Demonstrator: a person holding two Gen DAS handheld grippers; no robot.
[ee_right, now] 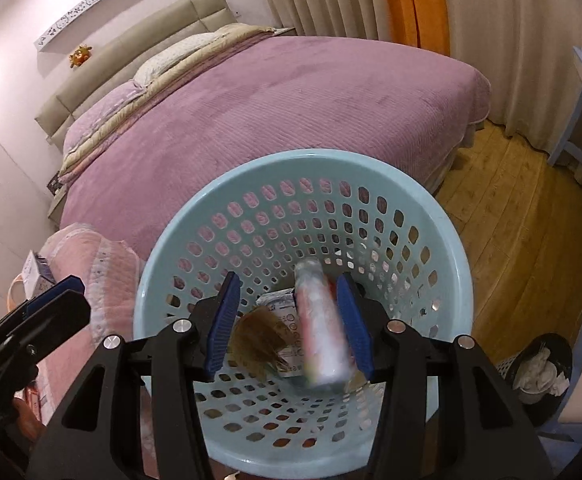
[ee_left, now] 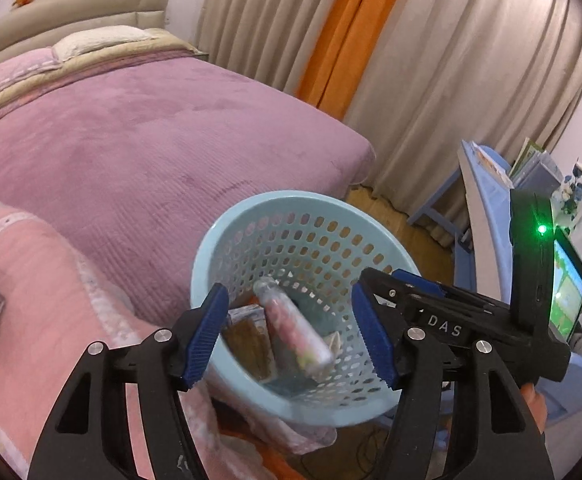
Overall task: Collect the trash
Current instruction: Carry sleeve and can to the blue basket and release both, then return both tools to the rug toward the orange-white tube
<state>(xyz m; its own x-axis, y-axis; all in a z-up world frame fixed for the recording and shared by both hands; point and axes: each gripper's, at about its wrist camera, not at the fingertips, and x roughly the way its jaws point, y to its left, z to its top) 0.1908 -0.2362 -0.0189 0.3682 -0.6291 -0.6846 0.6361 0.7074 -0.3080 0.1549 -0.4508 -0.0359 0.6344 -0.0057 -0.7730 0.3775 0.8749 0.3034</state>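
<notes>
— So where is the trash?

— Low centre of both views: a blurred clear tube (ee_right: 323,332) lies in the pale blue perforated basket (ee_right: 443,240), over a brown wrapper (ee_right: 257,340) and a printed packet (ee_right: 287,320).

— And each hand-held gripper?

— Left hand-held gripper (ee_left: 295,332) spread wide, empty. Right hand-held gripper (ee_right: 291,324) also apart, gripping nothing; the tube shows beside its right-hand pad.

— Behind?

— Purple bed (ee_left: 139,128) fills the upper left.

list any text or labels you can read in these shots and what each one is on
"DAS": white letters on the black body of the right gripper, seen from the left wrist view.
Print on the wrappers in the blue basket: too blurred to read.
Print on the small box on the pink quilt: too small to read.
</notes>
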